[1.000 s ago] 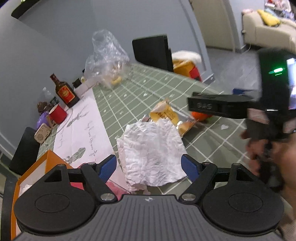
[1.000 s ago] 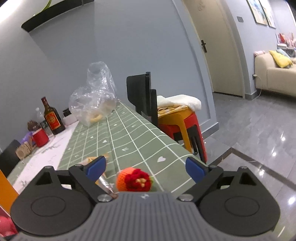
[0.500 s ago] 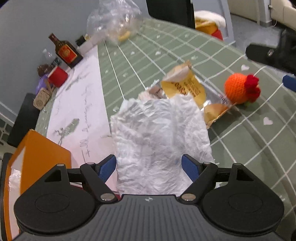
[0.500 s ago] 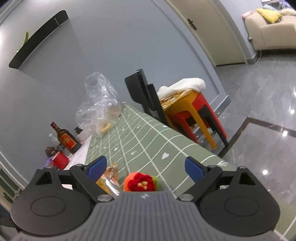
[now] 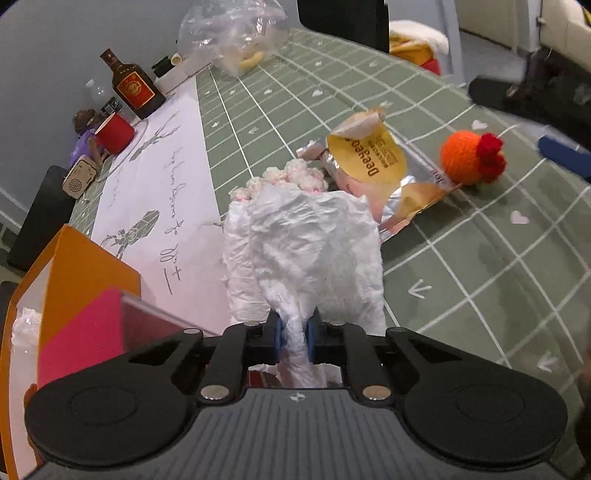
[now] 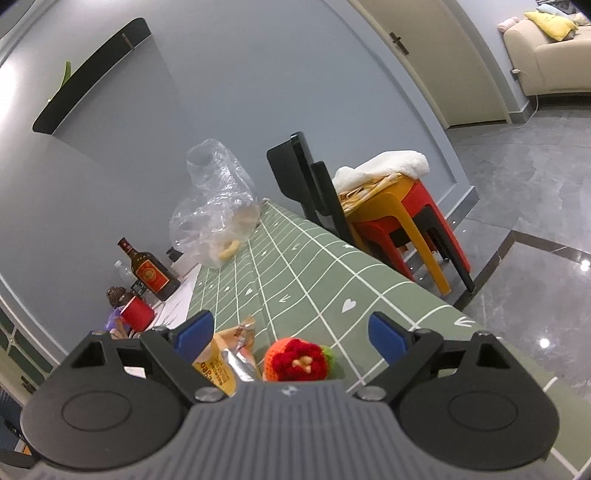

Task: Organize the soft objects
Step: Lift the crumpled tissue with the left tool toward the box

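A crumpled white tissue [image 5: 303, 251] lies on the green checked tablecloth [image 5: 480, 258], and my left gripper [image 5: 294, 334] is closing its jaws on the near edge, the blue pads pinching a bunched fold. A fluffy white-and-pink soft thing [image 5: 291, 177] peeks out behind the tissue. Beside it lie a yellow snack packet [image 5: 373, 162] and an orange knitted ball with a red flower [image 5: 471, 158]. My right gripper [image 6: 291, 330] hangs open just above that knitted ball [image 6: 297, 360], with nothing between its blue pads; one of its fingertips [image 5: 561, 157] shows at the left wrist view's right edge.
An orange box [image 5: 74, 266] with a pink insert stands at the near left. At the table's far side are a brown bottle [image 5: 131, 86], a red cup [image 5: 114, 133] and a clear plastic bag [image 5: 232, 33]. A black chair [image 6: 310, 188] and stacked stools [image 6: 402, 218] stand beyond the table's edge.
The left gripper moved forward and down over the tissue and shut on its near edge, bunching it. The right gripper's view rolled; its jaws stay open above the knitted ball.
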{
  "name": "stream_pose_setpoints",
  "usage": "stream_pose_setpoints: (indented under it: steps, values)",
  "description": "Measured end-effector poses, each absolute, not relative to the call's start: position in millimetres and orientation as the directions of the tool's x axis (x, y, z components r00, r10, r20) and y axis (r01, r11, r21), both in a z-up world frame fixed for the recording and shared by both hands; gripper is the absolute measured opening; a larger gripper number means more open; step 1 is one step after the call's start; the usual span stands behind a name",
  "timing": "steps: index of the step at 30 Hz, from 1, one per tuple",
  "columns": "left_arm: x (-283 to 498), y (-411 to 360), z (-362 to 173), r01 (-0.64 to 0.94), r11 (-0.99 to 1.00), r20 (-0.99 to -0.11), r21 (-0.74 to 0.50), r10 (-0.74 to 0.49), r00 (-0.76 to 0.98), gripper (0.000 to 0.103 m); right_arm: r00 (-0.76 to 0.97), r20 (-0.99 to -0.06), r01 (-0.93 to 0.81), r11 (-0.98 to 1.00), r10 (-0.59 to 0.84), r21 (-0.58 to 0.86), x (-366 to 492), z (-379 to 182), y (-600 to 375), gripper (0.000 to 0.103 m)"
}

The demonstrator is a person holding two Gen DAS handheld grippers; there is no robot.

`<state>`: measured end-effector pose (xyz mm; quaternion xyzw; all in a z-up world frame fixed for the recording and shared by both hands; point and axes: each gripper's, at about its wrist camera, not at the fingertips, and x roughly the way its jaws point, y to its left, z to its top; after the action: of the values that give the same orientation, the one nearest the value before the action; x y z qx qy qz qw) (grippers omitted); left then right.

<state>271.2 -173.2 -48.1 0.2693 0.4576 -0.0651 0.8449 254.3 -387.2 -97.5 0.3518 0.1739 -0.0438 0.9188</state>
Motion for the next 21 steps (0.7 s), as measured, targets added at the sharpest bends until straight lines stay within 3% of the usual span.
stream_pose_setpoints:
  steps: [15,21]
  values:
    - [216.8,-145.5,-2.0,0.492,0.816,-0.761,0.303,-0.103,0.640,0.014,0.903,-0.414,0.193,0.753,0.114,0.629,270.7,-113.9,-374.8,0.087]
    - [199.4,-133.5,12.3,0.517,0.819,-0.748,0.250,-0.176,0.640,0.014,0.897,-0.431,0.171,0.819,0.101,0.548,273.5,-111.6,-359.6,0.083]
